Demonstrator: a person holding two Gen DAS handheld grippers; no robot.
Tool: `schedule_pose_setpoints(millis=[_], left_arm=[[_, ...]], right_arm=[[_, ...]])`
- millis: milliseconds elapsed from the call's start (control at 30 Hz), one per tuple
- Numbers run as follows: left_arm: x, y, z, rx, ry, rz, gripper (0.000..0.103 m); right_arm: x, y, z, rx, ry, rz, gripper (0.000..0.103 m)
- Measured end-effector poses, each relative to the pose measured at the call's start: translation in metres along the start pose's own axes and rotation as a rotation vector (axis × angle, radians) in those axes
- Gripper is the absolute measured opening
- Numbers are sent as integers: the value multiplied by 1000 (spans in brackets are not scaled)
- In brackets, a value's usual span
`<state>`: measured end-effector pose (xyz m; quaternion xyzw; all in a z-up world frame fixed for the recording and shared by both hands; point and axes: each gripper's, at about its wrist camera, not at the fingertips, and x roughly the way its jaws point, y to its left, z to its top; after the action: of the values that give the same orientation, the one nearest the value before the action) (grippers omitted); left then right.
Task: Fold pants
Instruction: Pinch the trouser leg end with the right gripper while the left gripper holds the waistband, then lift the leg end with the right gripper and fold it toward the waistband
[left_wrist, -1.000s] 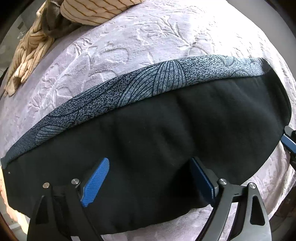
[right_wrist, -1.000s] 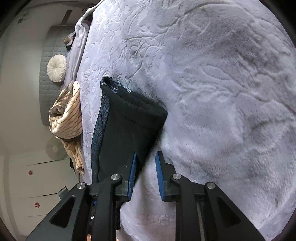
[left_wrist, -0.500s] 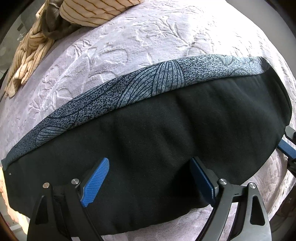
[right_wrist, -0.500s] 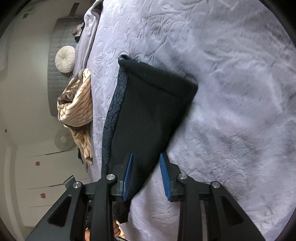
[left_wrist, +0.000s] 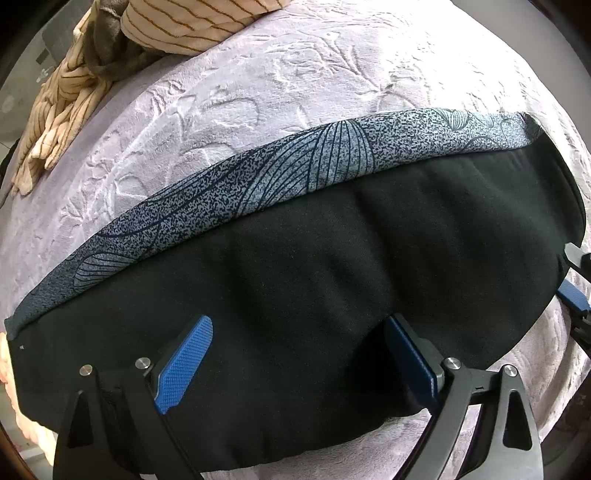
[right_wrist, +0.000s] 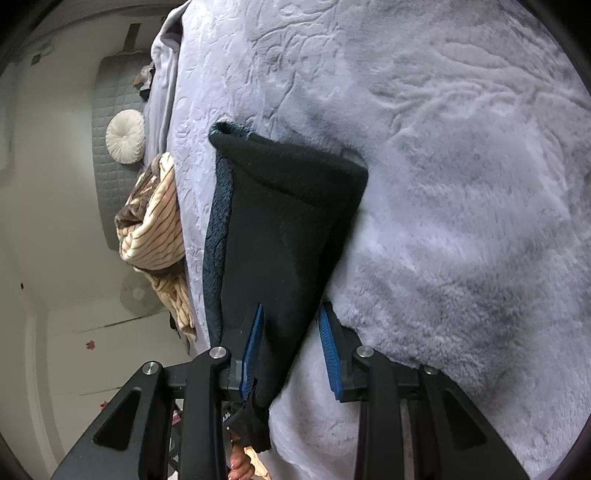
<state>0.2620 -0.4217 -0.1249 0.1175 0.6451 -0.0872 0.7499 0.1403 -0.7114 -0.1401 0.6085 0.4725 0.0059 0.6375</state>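
Observation:
The black pants (left_wrist: 314, 288) lie folded lengthwise on the lilac bed cover, with a speckled blue-grey patterned strip (left_wrist: 295, 173) along their far edge. My left gripper (left_wrist: 295, 354) is open, its blue pads spread wide just above the near edge of the pants. In the right wrist view the pants (right_wrist: 280, 229) run away from me, and my right gripper (right_wrist: 291, 336) is open with the near edge of the fabric between its pads. The right gripper also shows at the right edge of the left wrist view (left_wrist: 576, 295).
A striped beige blanket (left_wrist: 166, 22) is heaped at the far left of the bed; it also shows in the right wrist view (right_wrist: 155, 229). A round white cushion (right_wrist: 125, 136) lies on a grey quilted mat beyond. The embossed bed cover (right_wrist: 461, 166) stretches to the right.
My right gripper has opened wider and shifted left, so the pants edge now lies between its pads. The left gripper has stayed open and barely moved.

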Motion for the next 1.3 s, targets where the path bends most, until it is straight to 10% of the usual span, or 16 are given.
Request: schedule_pose_setpoints(millis=[300, 467, 633, 767, 933, 1033, 1300], left_arm=[[0, 1, 0, 7, -4, 1, 95], [-3, 3, 3, 8, 5, -12, 95], [-34, 14, 16, -36, -57, -41, 67], [-51, 21, 37, -85, -168, -38, 67], [9, -13, 42, 2, -60, 35, 68], [3, -23, 38, 80, -111, 81, 68], [-53, 73, 15, -107, -155, -56, 68]], right_arm=[[20, 15, 10, -16, -46, 6, 45], [31, 51, 10, -203, -61, 33, 73], [42, 28, 20, -111, -25, 22, 17], [30, 37, 9, -147, -32, 104, 15], [23, 68, -4, -245, -37, 128, 15], [25, 92, -17, -358, -40, 48, 15], [19, 185, -87, -728, -96, -157, 15]])
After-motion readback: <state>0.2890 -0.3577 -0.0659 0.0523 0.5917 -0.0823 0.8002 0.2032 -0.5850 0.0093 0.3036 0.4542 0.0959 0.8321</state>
